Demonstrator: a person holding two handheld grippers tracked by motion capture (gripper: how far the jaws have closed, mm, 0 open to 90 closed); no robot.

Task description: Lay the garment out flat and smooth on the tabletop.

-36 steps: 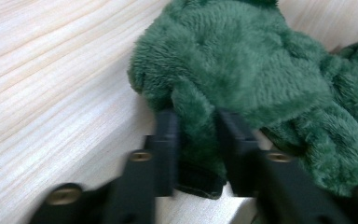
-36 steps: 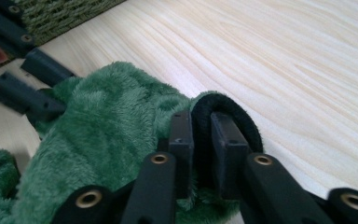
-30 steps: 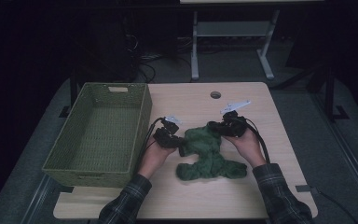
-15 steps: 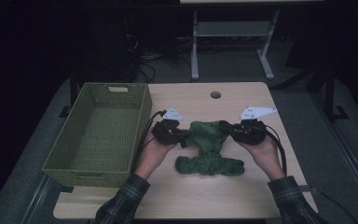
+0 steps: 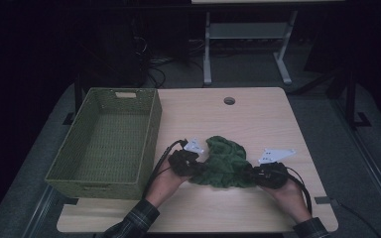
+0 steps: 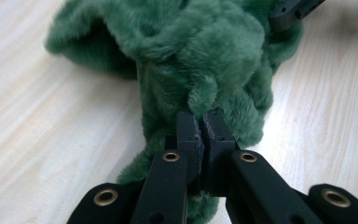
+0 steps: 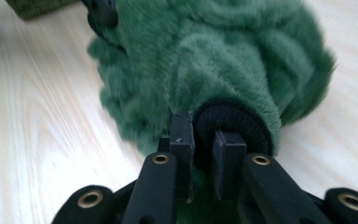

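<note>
the green fleece (image 5: pixel 224 161) looks soft and light, left gripper (image 6: pixel 201 123) pinching a fold, right gripper (image 7: pixel 206 135) seemingly clamped on its black cuff (image 7: pixel 230 119)

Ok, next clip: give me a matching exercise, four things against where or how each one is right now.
Things:
1. left gripper
2. right gripper
3. green basket
4. round hole

States:
A. stands with nothing in it at the table's left
B. in the tabletop, beyond the garment
C. shut on a fluffy fold of the green fleece garment
D. shut on the garment's black ribbed cuff

Pairs: 1-C, 2-D, 3-A, 4-B
</note>
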